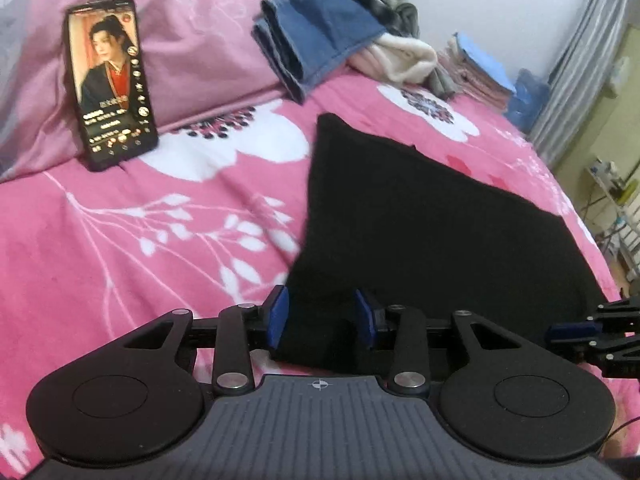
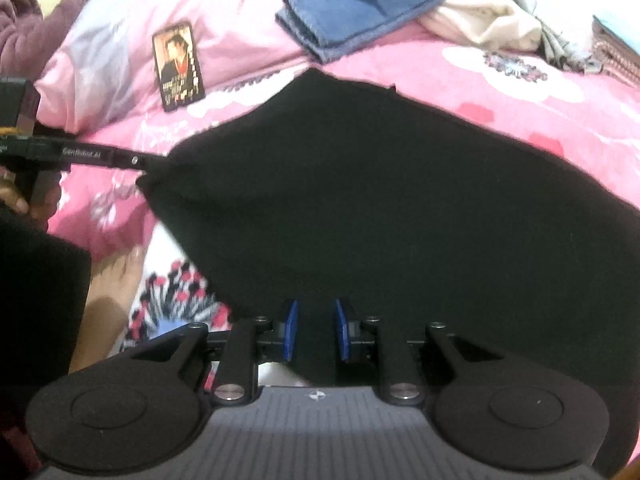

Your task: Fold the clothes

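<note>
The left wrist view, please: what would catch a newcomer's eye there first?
A black fabric garment sprawls across the pink floral bedspread, its near edge between the left gripper pads. A lit black smartphone leans upright against the pale pink pillow at upper left, with folded blue jeans behind.

Left gripper (image 1: 322, 320) and right gripper (image 2: 316, 330) angle downward, each with blue fingers (image 1: 277, 318) parted.

Phone (image 1: 110, 84) leans upright against pink pillow (image 1: 192, 32).
</note>
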Demonstrator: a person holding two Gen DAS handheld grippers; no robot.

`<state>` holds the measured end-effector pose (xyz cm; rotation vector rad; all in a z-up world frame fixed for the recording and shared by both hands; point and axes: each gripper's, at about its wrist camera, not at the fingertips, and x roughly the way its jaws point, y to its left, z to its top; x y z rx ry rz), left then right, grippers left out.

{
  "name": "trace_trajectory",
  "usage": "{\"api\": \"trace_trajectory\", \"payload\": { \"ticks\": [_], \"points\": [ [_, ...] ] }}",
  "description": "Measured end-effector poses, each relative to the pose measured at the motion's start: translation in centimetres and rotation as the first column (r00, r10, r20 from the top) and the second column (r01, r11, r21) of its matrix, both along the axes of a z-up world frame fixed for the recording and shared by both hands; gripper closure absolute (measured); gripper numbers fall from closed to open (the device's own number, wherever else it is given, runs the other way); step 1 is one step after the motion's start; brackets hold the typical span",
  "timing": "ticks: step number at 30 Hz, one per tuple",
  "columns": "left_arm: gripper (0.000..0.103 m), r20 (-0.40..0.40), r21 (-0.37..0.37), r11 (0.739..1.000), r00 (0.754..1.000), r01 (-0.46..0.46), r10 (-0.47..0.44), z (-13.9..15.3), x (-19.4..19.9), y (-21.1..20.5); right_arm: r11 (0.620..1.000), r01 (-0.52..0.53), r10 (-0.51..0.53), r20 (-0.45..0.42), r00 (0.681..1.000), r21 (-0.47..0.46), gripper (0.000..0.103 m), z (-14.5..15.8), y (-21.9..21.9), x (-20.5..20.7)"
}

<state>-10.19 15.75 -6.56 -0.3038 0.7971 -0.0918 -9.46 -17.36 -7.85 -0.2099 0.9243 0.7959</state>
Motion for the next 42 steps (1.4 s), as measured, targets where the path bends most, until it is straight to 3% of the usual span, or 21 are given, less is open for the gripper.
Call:
{"api": "trace_trajectory", "payload": {
  "ticks": [7, 13, 17, 21, 23, 25, 29, 32, 35, 38, 40, 42],
  "points": [
    [0.065, -0.024, -0.032, 0.998, 0.998, -0.054, 0.053, 0.4, 1.8, 1.2, 0.994, -0.063, 0.058, -0.055, 0.997, -0.087, 0.081, -0.9, 0.5, 0.3],
    [0.060, -0.040, 0.022, 0.994, 0.994, -0.104, 0.105, 1.1, 1.1, 2.4, 0.985, -0.170, 0.169, 0.064, 0.983, 0.003, 0.081, 2.3, 5.1, 1.6],
    [0.058, -0.043, 0.025, 0.987, 0.986, -0.161, 0.162, 1.4, 0.1, 3.0, 0.958, -0.285, 0.279, 0.163, 0.946, 0.013, 0.081, 1.1, 10.2, 1.4],
    [0.058, -0.068, 0.021, 0.981, 0.978, -0.194, 0.195, 1.1, -0.8, 3.5, 0.917, -0.387, 0.399, 0.244, 0.884, -0.100, 0.081, -1.7, 12.4, -1.2],
    [0.058, -0.075, 0.021, 0.980, 0.977, -0.199, 0.200, 0.9, -1.1, 3.7, 0.902, -0.425, 0.429, 0.279, 0.859, -0.077, 0.084, -0.9, 12.2, -2.1],
    [0.057, -0.080, 0.020, 0.979, 0.976, -0.204, 0.205, 0.7, -1.3, 4.0, 0.911, -0.409, 0.403, 0.308, 0.862, -0.046, 0.087, 0.0, 12.3, -1.8],
    [0.057, -0.089, 0.006, 0.974, 0.970, -0.225, 0.225, 0.2, -1.5, 4.6, 0.903, -0.418, 0.428, 0.287, 0.857, -0.097, 0.086, -1.3, 13.4, -1.3],
    [0.057, -0.085, 0.001, 0.972, 0.969, -0.234, 0.234, 0.0, -1.6, 4.7, 0.869, -0.483, 0.491, 0.316, 0.812, -0.110, 0.089, -1.4, 14.3, -3.4],
    [0.057, -0.085, 0.001, 0.971, 0.968, -0.238, 0.237, -0.1, -1.7, 4.8, 0.853, -0.516, 0.510, 0.343, 0.789, -0.081, 0.093, -0.3, 15.2, -3.9],
    [0.057, -0.082, 0.004, 0.970, 0.967, -0.242, 0.241, -0.1, -2.0, 5.0, 0.864, -0.495, 0.495, 0.343, 0.799, -0.092, 0.093, -0.6, 16.3, -2.7],
    [0.057, -0.077, 0.010, 0.969, 0.966, -0.247, 0.247, 0.0, -2.1, 5.2, 0.845, -0.526, 0.528, 0.299, 0.795, -0.095, 0.098, -1.6, 17.5, -2.6],
    [0.057, -0.072, 0.020, 0.968, 0.965, -0.252, 0.253, 0.1, -2.2, 5.3, 0.809, -0.583, 0.578, 0.285, 0.765, -0.075, 0.101, -1.7, 18.3, -3.8]
  ]
}}
